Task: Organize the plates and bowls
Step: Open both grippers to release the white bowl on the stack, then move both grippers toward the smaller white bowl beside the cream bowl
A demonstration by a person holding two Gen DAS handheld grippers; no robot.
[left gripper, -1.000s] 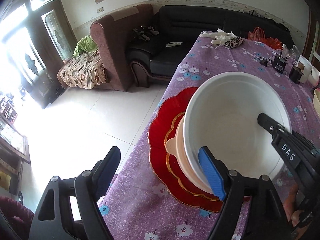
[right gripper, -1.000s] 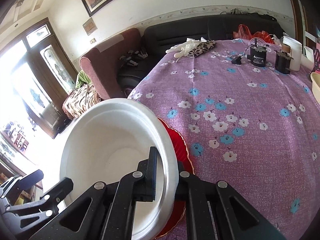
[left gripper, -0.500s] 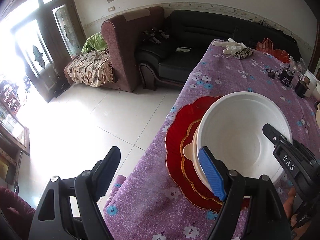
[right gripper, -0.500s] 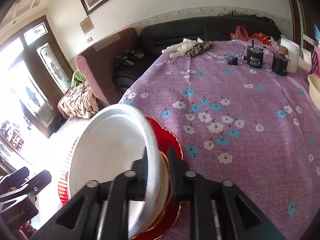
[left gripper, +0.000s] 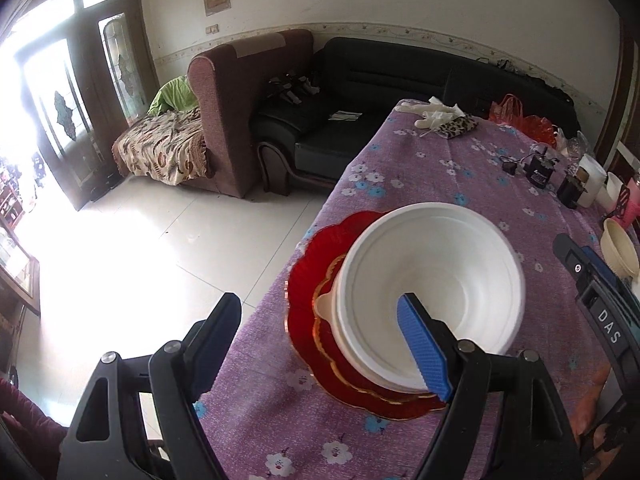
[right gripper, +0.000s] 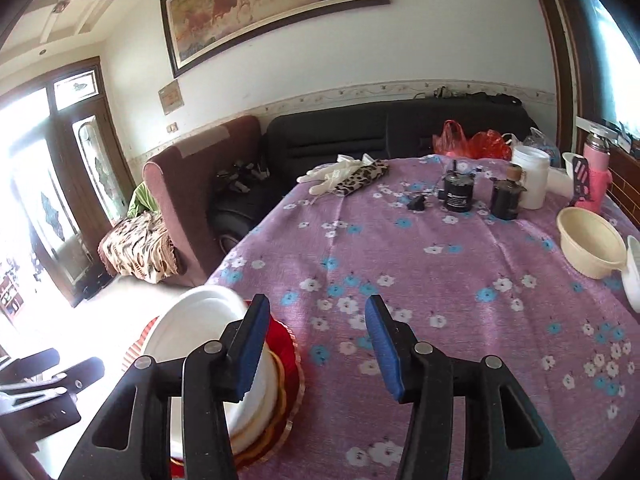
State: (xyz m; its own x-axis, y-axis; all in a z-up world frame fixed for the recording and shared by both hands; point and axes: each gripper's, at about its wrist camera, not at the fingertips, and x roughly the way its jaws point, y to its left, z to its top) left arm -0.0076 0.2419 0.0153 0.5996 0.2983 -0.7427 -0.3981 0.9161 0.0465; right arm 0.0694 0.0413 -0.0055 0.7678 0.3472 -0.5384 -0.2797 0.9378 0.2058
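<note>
Smooth round white bowl point(left gripper: 432, 280) atop scalloped red plate point(left gripper: 308, 280)

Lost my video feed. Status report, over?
Right gripper jaws just opened, empty; left gripper open, empty. White bowl stacked on scalloped red plate. Cream plastic bowl waits; nothing in the way.

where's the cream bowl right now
In the right wrist view the cream bowl stands alone at the table's right edge, beside a white dish and in front of the pink flask, well away from the stacked white bowl.
</note>
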